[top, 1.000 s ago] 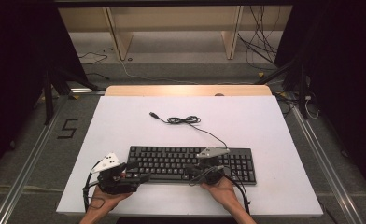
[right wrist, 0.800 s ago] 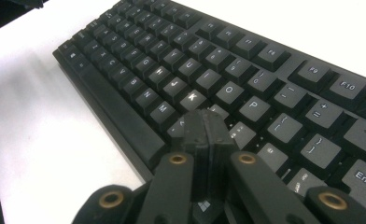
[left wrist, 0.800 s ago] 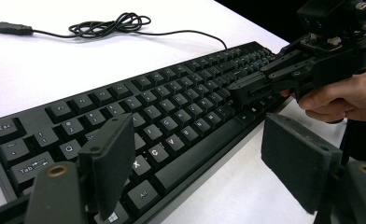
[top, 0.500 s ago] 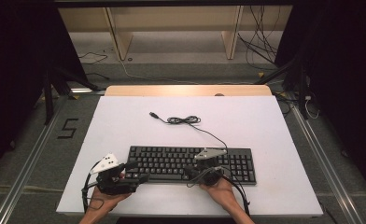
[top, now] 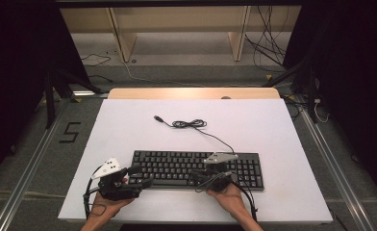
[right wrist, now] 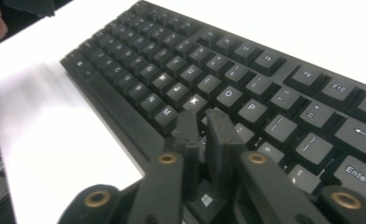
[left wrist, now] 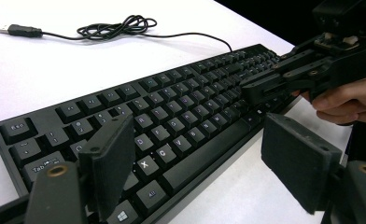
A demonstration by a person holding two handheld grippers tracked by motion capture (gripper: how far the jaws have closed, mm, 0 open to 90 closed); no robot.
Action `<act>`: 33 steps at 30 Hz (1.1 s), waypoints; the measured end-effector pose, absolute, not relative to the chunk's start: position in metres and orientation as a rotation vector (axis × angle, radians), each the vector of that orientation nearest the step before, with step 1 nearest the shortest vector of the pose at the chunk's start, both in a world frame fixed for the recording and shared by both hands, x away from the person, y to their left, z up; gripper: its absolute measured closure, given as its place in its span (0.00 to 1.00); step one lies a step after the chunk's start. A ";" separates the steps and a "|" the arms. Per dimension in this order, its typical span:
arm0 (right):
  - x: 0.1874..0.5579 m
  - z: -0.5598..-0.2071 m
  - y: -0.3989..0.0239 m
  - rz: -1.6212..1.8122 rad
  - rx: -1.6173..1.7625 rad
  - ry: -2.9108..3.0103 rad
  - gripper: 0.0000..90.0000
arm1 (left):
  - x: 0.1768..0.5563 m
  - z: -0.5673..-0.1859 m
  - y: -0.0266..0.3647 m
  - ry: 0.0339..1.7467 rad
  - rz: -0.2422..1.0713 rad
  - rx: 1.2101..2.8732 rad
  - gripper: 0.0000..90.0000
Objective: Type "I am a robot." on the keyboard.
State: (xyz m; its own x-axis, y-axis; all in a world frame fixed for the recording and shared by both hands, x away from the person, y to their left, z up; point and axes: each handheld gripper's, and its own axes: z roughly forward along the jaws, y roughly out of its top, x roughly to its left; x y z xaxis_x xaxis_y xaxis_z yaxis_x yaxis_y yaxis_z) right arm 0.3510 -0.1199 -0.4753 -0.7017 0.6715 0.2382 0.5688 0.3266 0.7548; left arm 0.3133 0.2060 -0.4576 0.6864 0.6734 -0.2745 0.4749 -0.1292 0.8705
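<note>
The left gripper (top: 143, 182) is held low at the near left, and its jaws are spread wide, with nothing pressed between the pads. The right gripper (top: 198, 176) is held low at the near right, pointed toward the left one; its jaws have just been opening a little, and only a narrow gap is seen between them, with nothing inside. Both hands are kept behind the grippers.

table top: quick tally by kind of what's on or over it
keyboard: 1
usb cable, coiled, runs to the keyboard: 1
left gripper and right gripper, hand-held: 2
total: 4
</note>
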 end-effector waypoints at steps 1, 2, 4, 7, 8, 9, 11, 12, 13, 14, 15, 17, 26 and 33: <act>0.350 -0.474 -0.121 1.331 1.157 2.459 0.92 | 0.313 -0.457 0.206 0.917 0.220 1.776 0.28; 0.350 -0.473 -0.123 1.341 1.153 2.451 0.91 | 0.313 -0.457 0.206 0.917 0.220 1.776 0.28; 0.349 -0.471 -0.126 1.360 1.148 2.439 0.87 | 0.313 -0.457 0.206 0.914 0.222 1.777 0.28; 0.347 -0.467 -0.131 1.390 1.144 2.431 0.81 | 0.313 -0.458 0.206 0.915 0.219 1.778 0.28; 0.346 -0.466 -0.133 1.397 1.145 2.429 0.80 | 0.313 -0.458 0.206 0.915 0.219 1.778 0.28; 0.346 -0.465 -0.134 1.406 1.139 2.423 0.78 | 0.313 -0.458 0.206 0.916 0.218 1.778 0.28; 0.346 -0.464 -0.136 1.412 1.146 2.419 0.75 | 0.313 -0.458 0.206 0.916 0.217 1.778 0.28; 0.345 -0.463 -0.137 1.414 1.148 2.421 0.73 | 0.313 -0.458 0.205 0.916 0.216 1.777 0.28; 0.345 -0.463 -0.137 1.418 1.150 2.419 0.72 | 0.313 -0.458 0.205 0.916 0.216 1.777 0.28; 0.345 -0.462 -0.138 1.421 1.152 2.416 0.71 | 0.313 -0.458 0.205 0.916 0.216 1.778 0.28; 0.344 -0.462 -0.138 1.429 1.151 2.413 0.70 | 0.313 -0.458 0.205 0.916 0.216 1.777 0.28; 0.344 -0.460 -0.140 1.440 1.153 2.409 0.67 | 0.313 -0.458 0.206 0.916 0.217 1.778 0.28; 0.341 -0.453 -0.149 1.487 1.148 2.377 0.56 | 0.314 -0.457 0.206 0.919 0.214 1.774 0.28; 0.336 -0.447 -0.157 1.512 1.130 2.349 0.47 | 0.314 -0.457 0.207 0.923 0.210 1.768 0.28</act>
